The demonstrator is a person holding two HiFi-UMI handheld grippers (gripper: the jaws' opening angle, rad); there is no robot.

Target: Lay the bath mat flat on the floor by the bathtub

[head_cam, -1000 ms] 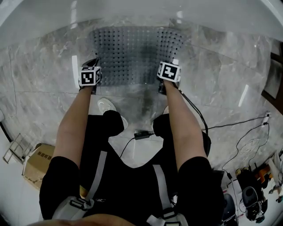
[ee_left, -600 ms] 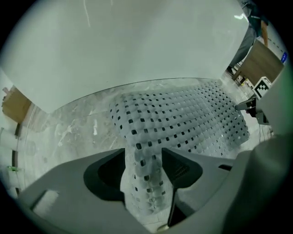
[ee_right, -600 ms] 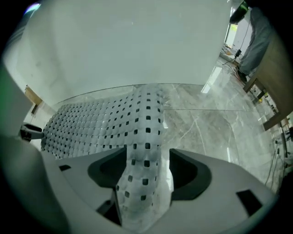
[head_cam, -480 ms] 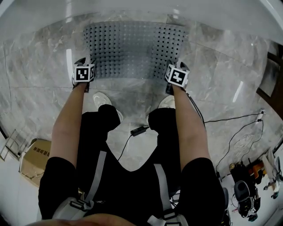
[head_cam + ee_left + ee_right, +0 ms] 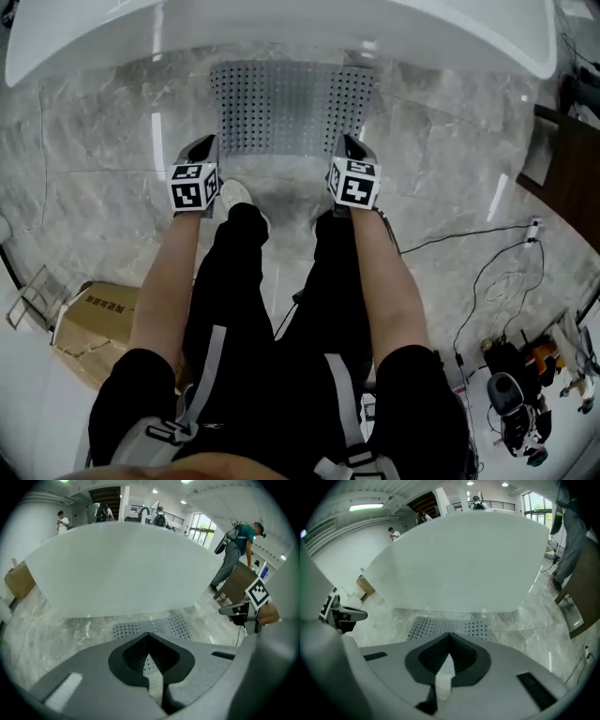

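Note:
The grey perforated bath mat lies flat on the marble floor, right against the white bathtub. My left gripper hovers just short of the mat's near left corner, shut and empty. The right gripper hangs the same way by the near right corner, shut with nothing in it. In the left gripper view the closed jaws point over the mat at the tub wall. The right gripper view has its closed jaws above the mat.
A cardboard box and a small metal rack sit at the lower left. Cables and gear lie at the right, with a dark cabinet beyond. The person's white shoe stands just behind the mat.
Both grippers have left the mat's near corners and drawn back toward the person. The mat stays flat by the tub. The legs have straightened.

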